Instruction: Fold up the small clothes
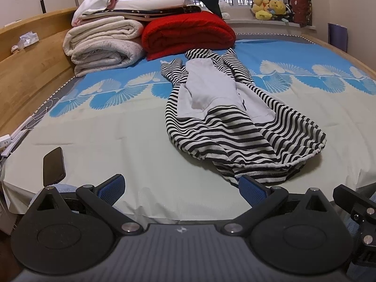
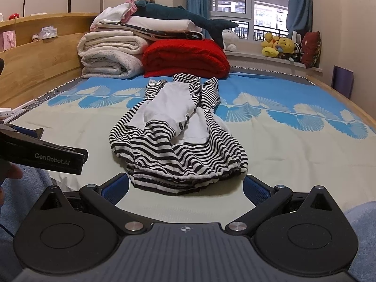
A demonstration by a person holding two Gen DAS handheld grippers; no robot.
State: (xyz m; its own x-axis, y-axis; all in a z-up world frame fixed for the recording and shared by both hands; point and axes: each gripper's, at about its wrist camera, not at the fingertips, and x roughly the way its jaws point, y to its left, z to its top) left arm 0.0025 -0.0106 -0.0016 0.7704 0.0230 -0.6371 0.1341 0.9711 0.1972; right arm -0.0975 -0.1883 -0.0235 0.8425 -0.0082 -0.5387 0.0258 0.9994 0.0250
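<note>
Both my jaws stand apart, holding nothing. Striped garment (image 2: 178, 145) lies crumpled just ahead of my right gripper (image 2: 185, 189); left gripper (image 1: 182, 188) should pinch the hem's other corner and spread it flat first.

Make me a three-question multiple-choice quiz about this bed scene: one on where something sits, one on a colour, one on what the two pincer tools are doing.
1. Where does the dark phone lie?
A. on the red blanket
B. near the bed's front left corner
C. on the windowsill

2. What colours is the garment to be folded?
A. black-and-white stripes with a plain white part
B. solid red
C. yellow

3. How are the left gripper and right gripper?
A. both clamped on cloth
B. one open, one shut
C. both open, holding nothing

Answers: 1 B, it rests at the sheet's near left edge. 2 A, stripes surround a white panel. 3 C, fingers spread apart, nothing between.
</note>
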